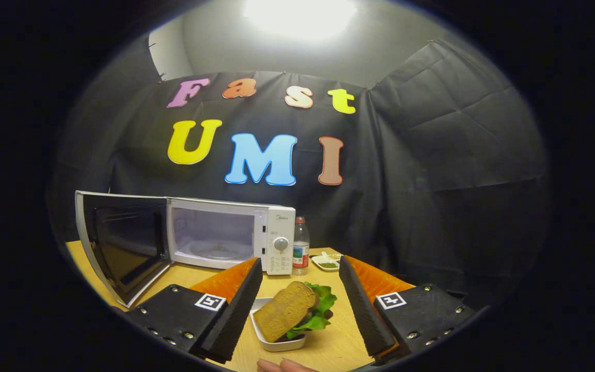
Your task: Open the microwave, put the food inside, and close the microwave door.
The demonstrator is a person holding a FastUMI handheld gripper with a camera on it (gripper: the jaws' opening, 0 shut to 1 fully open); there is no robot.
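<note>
The microwave [230, 237] stands on the wooden table [328, 341] beyond the fingers, and its door [122, 243] is already swung wide open to the side, so the cavity with the glass turntable is free to receive the food. The gripper [300, 305] is spread wide, with its two fingers on either side of the food and touching nothing. The food is a sandwich [292, 312]: brown bread with green lettuce coming out at one side, lying tilted in a small white dish [277, 343]. The dish sits on the table between the fingers, near their base. I judge the sandwich to be light and soft; a squeeze on the bread would press it flat and could push the filling out, and the loose lettuce gives no hold at all. The dish looks stiff and smooth, perhaps a little slippery, so the better place to take hold is on its two opposite walls, low down, with the dish kept level so that the sandwich does not slide off. A fingertip of a person [282, 366] shows at the near edge. Beside the microwave stand a plastic bottle [301, 245] and a small saucer [327, 263] with something green in it, both well apart from the dish.
</note>
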